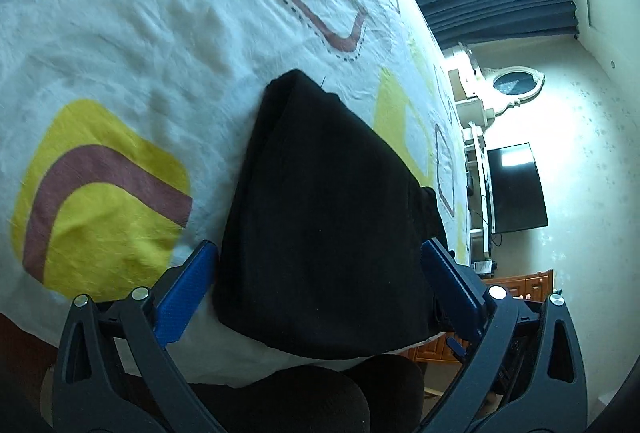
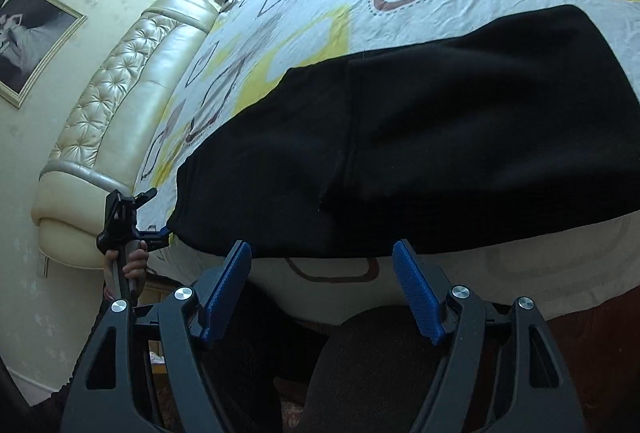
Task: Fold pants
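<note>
Black pants lie folded in a flat stack near the front edge of a bed; they also show in the right wrist view. My left gripper is open, its blue fingers straddling the near end of the pants without closing on them. My right gripper is open and empty, just off the bed's front edge, below the long side of the pants. The left gripper also shows in the right wrist view, held in a hand at the pants' left end.
The bed sheet is white with yellow and brown shapes. A padded cream headboard stands at one end. A dark TV, a wooden cabinet and a curtained window are beyond the bed. My knees are below the edge.
</note>
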{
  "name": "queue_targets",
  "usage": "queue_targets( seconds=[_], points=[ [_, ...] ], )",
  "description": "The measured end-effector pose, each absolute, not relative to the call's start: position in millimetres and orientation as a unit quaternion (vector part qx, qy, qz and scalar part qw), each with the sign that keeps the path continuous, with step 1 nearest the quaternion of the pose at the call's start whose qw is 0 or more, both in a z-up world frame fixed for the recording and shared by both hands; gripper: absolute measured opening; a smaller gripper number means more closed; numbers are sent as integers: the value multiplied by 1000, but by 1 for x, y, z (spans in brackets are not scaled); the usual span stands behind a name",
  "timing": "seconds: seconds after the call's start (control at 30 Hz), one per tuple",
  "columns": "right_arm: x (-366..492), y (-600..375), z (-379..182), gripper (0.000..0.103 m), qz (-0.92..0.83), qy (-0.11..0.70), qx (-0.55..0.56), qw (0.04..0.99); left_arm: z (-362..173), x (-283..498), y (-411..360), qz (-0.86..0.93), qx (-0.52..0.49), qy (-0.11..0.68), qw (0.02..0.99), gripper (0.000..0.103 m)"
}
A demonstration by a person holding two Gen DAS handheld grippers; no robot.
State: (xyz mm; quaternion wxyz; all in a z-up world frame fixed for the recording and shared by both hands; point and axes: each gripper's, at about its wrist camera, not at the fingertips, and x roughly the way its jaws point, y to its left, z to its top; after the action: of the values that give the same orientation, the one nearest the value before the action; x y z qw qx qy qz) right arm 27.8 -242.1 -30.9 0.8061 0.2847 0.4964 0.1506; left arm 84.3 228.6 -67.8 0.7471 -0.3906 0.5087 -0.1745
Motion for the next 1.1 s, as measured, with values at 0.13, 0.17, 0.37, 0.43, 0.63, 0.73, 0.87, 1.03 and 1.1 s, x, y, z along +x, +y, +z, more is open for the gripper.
queue_targets(
  seconds=[0.13,0.17,0.37,0.43,0.63,0.73,0.87,1.03,1.1],
  points=[
    [21,-242,-42,73,151,513,304,788,-72,85,228,-203,-390,501,746,100],
    [22,-244,-44,73,152,515,310,785,-73,83,229,-219,-402,496,738,100],
    [24,-240,-46,73,154,525,314,775,-84,80,228,-246,-434,496,711,100],
    [24,-238,-45,73,157,527,313,774,-83,84,223,-234,-426,502,715,100],
    [23,-237,-45,73,158,537,315,767,-77,82,209,-248,-360,501,746,100],
    [24,-237,-47,73,154,540,325,761,-79,87,217,-235,-400,507,727,100],
    [23,-240,-51,73,147,541,327,761,-79,86,219,-203,-363,526,742,58],
    [22,-239,-53,73,143,543,323,761,-89,86,238,-166,-385,537,732,17],
    [22,-239,-52,73,141,544,318,764,-80,86,234,-164,-370,534,742,14]
  ],
)
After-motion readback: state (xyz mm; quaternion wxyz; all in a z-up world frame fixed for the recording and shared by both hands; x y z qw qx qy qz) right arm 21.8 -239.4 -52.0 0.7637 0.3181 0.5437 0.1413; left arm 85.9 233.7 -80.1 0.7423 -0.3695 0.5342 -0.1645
